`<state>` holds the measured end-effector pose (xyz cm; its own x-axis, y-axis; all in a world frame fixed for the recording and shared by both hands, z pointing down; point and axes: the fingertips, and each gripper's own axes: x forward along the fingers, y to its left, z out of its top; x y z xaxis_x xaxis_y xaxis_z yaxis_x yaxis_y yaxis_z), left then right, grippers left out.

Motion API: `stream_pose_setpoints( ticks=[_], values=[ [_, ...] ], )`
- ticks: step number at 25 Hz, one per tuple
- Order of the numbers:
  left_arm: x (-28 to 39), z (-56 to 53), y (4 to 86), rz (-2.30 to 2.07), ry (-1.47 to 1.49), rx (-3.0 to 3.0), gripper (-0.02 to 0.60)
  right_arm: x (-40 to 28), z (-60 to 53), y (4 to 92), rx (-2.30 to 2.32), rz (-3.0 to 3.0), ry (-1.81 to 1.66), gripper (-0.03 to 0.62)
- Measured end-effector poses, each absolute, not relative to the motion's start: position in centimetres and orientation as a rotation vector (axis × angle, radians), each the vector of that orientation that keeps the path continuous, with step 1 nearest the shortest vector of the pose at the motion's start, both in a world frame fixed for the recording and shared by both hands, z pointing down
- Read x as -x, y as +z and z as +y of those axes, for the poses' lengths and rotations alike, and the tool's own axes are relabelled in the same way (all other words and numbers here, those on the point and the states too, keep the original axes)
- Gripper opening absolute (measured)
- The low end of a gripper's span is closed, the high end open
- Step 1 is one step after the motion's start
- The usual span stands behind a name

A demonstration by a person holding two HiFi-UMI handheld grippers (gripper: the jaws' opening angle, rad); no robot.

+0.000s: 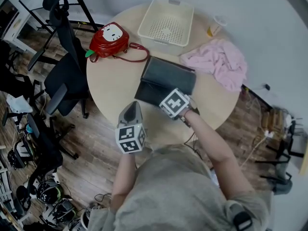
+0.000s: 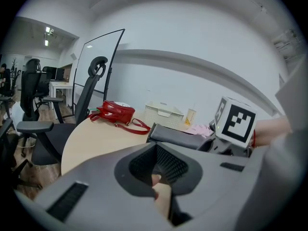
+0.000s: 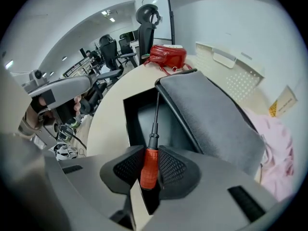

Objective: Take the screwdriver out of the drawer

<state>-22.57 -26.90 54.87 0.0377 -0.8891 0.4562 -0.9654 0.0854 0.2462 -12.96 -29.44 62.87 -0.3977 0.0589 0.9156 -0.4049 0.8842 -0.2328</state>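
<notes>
The screwdriver (image 3: 149, 160) has a red ribbed handle and a thin black shaft. My right gripper (image 3: 149, 171) is shut on that handle, and the shaft points out over the open drawer (image 3: 137, 110) of a dark grey box (image 1: 166, 81). The drawer's inside looks dark, with nothing else to make out in it. In the head view the right gripper's marker cube (image 1: 174, 104) hangs over the box's near edge and hides the tool. My left gripper (image 1: 131, 110) hovers near the table's front edge, left of the box, its jaws together with nothing in them.
On the round wooden table (image 1: 113, 90) lie a red bag (image 1: 109, 39) at the far left, a white basket (image 1: 167, 22) at the back, a pink cloth (image 1: 219, 61) to the right and a small cup (image 1: 215, 27). Black office chairs (image 1: 65, 71) stand left of the table.
</notes>
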Motion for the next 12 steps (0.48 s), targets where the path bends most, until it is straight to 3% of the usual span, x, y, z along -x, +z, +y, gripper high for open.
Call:
stream_pose_setpoints(
  ticks=[12],
  values=[
    [20.6,-23.8,53.8,-1.841,0.215,-1.900,0.000,10.5,-29.1,58.4,-0.546,-2.066,0.481,0.091]
  ],
)
